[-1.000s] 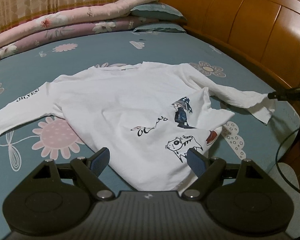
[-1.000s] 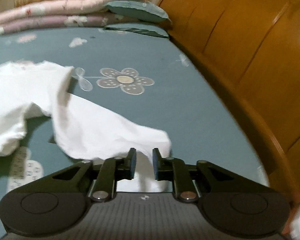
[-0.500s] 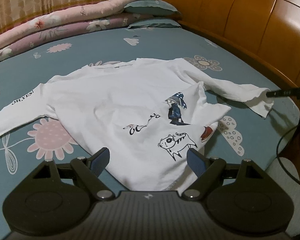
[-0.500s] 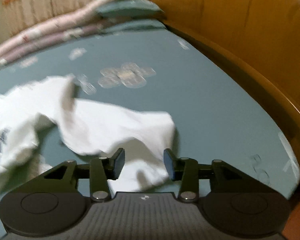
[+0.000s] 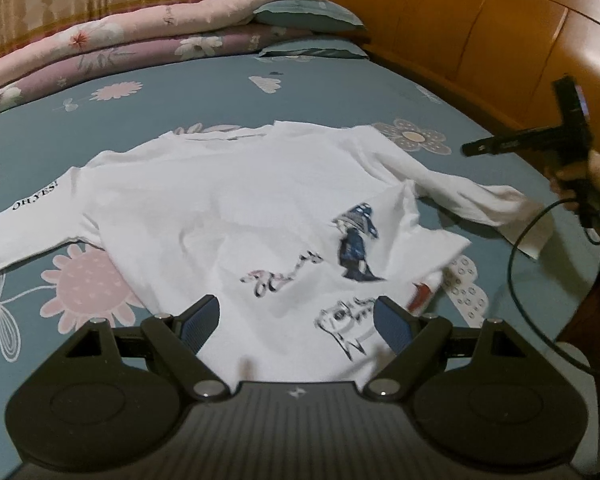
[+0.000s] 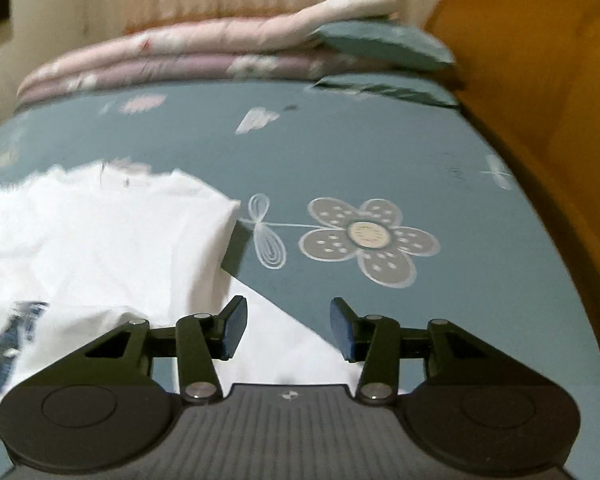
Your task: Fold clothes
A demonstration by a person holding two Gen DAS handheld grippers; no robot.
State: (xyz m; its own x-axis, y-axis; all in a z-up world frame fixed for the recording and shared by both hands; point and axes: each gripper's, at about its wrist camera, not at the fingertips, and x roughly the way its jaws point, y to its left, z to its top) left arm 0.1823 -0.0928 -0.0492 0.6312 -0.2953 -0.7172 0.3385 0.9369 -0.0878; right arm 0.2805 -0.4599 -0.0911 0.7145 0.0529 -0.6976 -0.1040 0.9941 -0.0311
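Let go of the sleeve (image 5: 472, 196) a second ago and swung back over toward the shirt (image 5: 236, 216) — right claw (image 6: 286, 326) now partly spread, nothing between its pads, sleeve cloth lying under and just beyond the left pad. Left claw (image 5: 296, 320) much where it was, spread wide, empty, hovering over the near hem. Shirt lying face up on the blue flowered bedsheet (image 5: 332, 96), left sleeve stretched flat out to the side, right sleeve out toward the wooden headboard (image 5: 480, 28) with a ridge of bunched cloth at the armpit (likely to spoil a clean fold). Probably best to flatten that ridge first, then pinch cuff and shoulder together and carry the sleeve across the chest in one low sweep — no lifting high, no dragging the body along. Hem directly between and below the left pads; collar at the far side.
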